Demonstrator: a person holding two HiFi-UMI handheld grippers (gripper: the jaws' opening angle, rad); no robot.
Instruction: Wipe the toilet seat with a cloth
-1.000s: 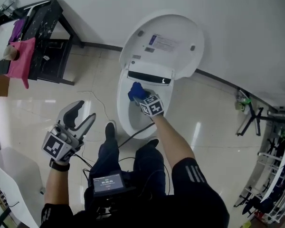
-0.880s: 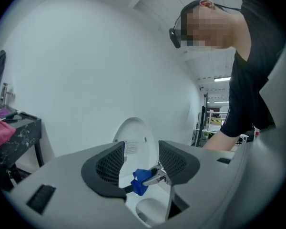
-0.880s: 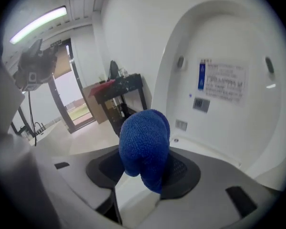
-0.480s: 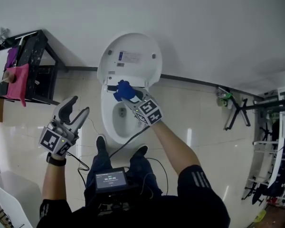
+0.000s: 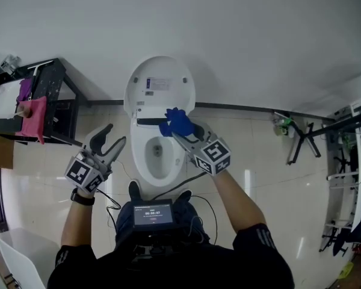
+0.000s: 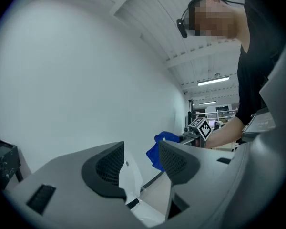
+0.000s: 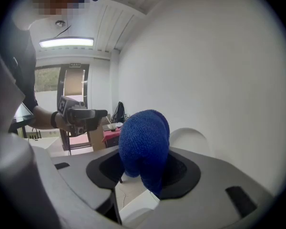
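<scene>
A white toilet [image 5: 158,155] stands against the wall with its lid [image 5: 159,89] raised. My right gripper [image 5: 182,129] is shut on a blue cloth [image 5: 176,121] [image 7: 144,147] and holds it above the back right of the toilet seat [image 5: 175,156]. The cloth bulges up out of the jaws in the right gripper view. Left of the toilet my left gripper [image 5: 108,137] [image 6: 140,163] stands open with nothing between its fingers; through its jaws I see the lid [image 6: 128,180] and the blue cloth [image 6: 158,149].
A black rack [image 5: 45,101] with a pink cloth [image 5: 33,119] on it stands at the left against the wall. A black stand [image 5: 304,140] is at the right. A white bin [image 5: 18,261] sits at the lower left. A cable [image 5: 180,182] runs from the right gripper.
My right gripper has lifted the blue cloth off the back of the seat and moved right. The left gripper has shifted slightly right and stays open. The head view has moved.
</scene>
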